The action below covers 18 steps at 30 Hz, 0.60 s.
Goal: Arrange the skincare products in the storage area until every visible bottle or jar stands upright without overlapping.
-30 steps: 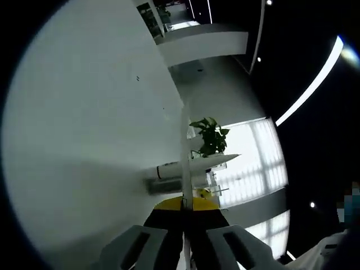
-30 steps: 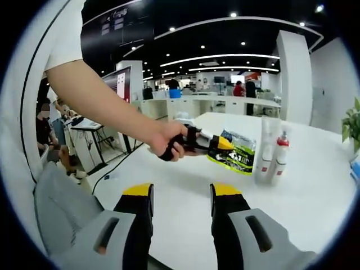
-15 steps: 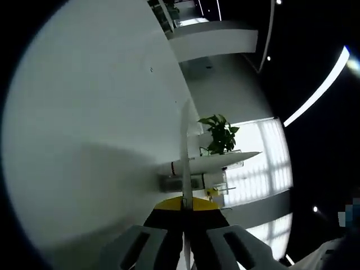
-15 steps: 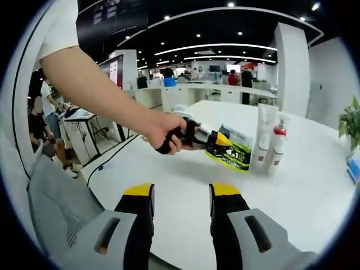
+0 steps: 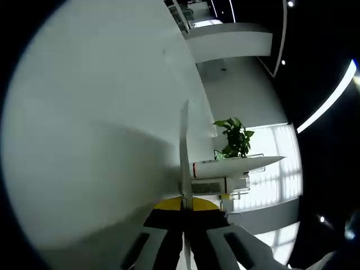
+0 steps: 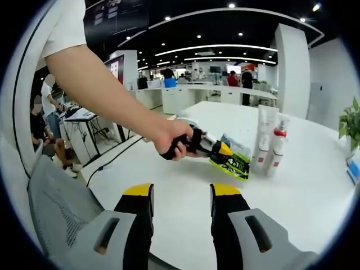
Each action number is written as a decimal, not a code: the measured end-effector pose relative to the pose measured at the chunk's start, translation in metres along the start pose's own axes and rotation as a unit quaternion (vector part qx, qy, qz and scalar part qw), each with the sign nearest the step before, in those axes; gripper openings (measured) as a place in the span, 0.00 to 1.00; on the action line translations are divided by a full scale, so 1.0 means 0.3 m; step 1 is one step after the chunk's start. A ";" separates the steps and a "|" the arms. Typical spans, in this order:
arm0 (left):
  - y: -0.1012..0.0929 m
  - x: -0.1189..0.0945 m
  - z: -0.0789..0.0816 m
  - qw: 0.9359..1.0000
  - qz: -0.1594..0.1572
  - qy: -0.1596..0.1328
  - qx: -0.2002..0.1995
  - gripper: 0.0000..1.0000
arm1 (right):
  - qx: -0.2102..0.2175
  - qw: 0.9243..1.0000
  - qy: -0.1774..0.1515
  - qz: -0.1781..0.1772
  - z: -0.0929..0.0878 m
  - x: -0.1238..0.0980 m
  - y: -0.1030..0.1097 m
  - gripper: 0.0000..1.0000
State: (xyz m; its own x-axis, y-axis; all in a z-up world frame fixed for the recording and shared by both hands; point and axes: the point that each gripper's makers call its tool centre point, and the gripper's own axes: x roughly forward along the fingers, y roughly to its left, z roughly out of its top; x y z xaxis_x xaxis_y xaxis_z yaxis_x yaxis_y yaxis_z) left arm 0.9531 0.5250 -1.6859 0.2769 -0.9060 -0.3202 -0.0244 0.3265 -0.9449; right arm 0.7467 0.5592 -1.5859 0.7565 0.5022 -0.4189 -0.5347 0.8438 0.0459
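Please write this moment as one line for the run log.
left gripper: shut on green sachet, over white table | right gripper: open, holds nothing | two tubes and red-capped bottle: upright

Ahead of you in the right gripper view lies the white table (image 6: 185, 191), its surface broad and glossy. A grey mesh chair back (image 6: 53, 205) stands at your lower left. A green potted plant (image 6: 350, 121) sits at the far right edge, and a second plant (image 5: 236, 136) appears before the bright window (image 5: 270, 183) in the left gripper view. Beyond the table you see white counters (image 6: 185, 98), a white column (image 6: 292, 73) and ceiling light strips (image 6: 216, 48).
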 end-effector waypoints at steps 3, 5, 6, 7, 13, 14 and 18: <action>0.004 0.005 -0.001 1.000 0.005 0.003 0.003 0.02 | -0.001 1.000 0.001 0.000 -0.001 0.000 0.001 0.37; 0.010 0.006 -0.002 1.000 0.010 0.002 0.004 0.02 | -0.003 1.000 0.001 0.000 -0.001 0.000 0.002 0.37; 0.011 0.007 -0.002 1.000 0.011 0.003 0.004 0.02 | -0.003 1.000 0.001 0.000 -0.001 0.000 0.002 0.37; 0.018 0.009 -0.003 1.000 0.014 0.003 0.002 0.02 | -0.002 1.000 0.000 0.000 -0.001 0.000 0.001 0.37; 0.032 0.018 0.001 1.000 0.031 0.002 0.002 0.02 | -0.007 1.000 0.001 -0.005 -0.001 -0.003 -0.005 0.35; 0.033 0.019 0.001 0.999 0.033 0.002 0.003 0.02 | -0.007 1.000 0.002 -0.005 -0.002 -0.002 -0.005 0.35; 0.035 0.025 0.004 0.999 0.041 0.002 0.009 0.02 | -0.009 1.000 0.002 -0.006 -0.003 -0.002 -0.005 0.34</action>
State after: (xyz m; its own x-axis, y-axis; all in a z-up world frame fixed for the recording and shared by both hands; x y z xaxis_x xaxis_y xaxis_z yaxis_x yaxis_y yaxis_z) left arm 0.9560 0.5218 -1.6982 0.2705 -0.8770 -0.3972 -0.0288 0.4050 -0.9139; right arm 0.7467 0.5574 -1.5865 0.7612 0.4912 -0.4234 -0.5322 0.8463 0.0250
